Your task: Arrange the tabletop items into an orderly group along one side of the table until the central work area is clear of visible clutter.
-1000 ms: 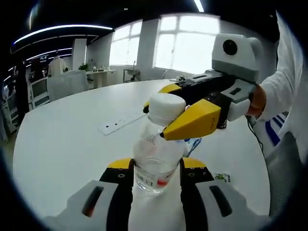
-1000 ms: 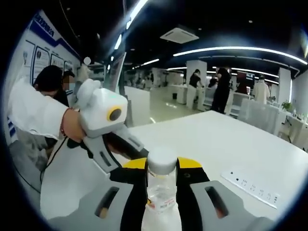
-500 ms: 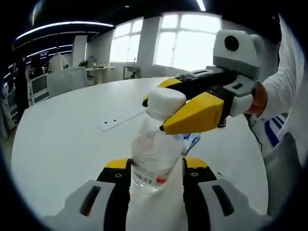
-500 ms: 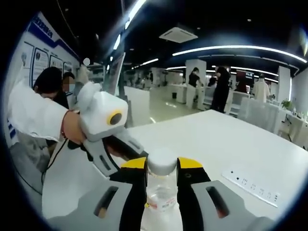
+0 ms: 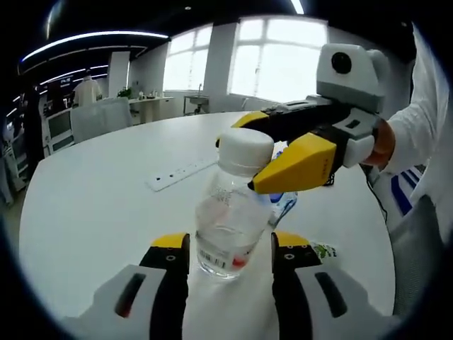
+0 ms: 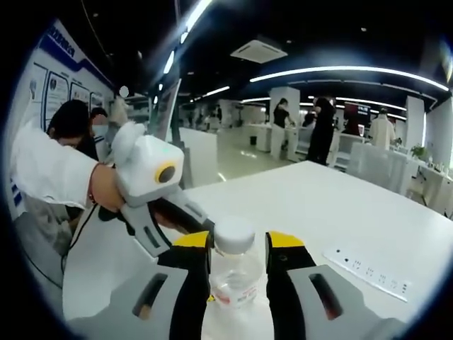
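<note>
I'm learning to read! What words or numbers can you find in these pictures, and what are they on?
None can be read.
Bottle: its label has a barcode and tiny print, too blurred to read.
Wall posters: writing too small to read.
Power strip: small marks, unreadable.

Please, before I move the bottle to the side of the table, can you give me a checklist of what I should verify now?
1. Bottle upright: ok.
2. White cap on the bottle: ok.
3. Right tongs closed on the cap: not ok, there are gaps on both sides.
4. Left tongs holding the bottle body: cannot tell, the jaws flank it closely.
5. Power strip apart from the bottle: ok.
</note>
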